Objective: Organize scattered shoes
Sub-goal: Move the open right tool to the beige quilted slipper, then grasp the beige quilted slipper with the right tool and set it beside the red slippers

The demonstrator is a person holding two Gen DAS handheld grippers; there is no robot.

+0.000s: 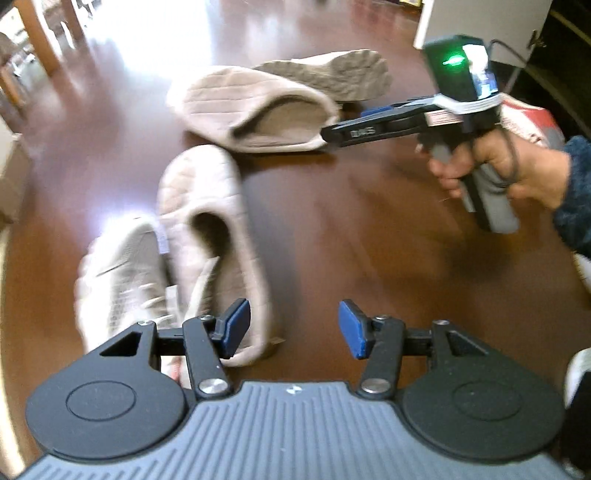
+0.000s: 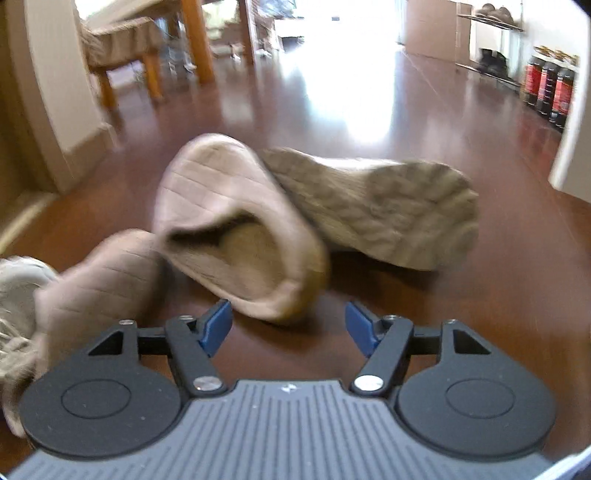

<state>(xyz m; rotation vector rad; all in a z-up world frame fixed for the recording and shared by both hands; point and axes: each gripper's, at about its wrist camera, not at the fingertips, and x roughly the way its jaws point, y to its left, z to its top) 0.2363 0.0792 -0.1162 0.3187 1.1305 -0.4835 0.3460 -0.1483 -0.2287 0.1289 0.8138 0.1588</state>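
On the dark wooden floor (image 1: 369,229) lie two beige slippers and two pale sneakers. The near slipper (image 1: 214,240) lies against a white sneaker (image 1: 122,280), just ahead of my left gripper (image 1: 293,328), which is open with nothing between its blue pads. The far slipper (image 2: 236,229) leans on a sneaker (image 2: 380,214) tipped on its side, sole showing. My right gripper (image 2: 288,325) is open and just short of that slipper's heel. In the left wrist view a hand (image 1: 498,173) holds the right gripper (image 1: 347,123), whose fingers point at the far slipper (image 1: 255,110).
Wooden table legs and a chair (image 2: 122,48) stand at the back left beside a wall corner (image 2: 55,110). Dark bottles (image 2: 550,88) and a shoe rack (image 2: 495,44) line the right wall. A white cabinet door (image 1: 480,22) and a red-and-white object (image 1: 532,118) are behind the right hand.
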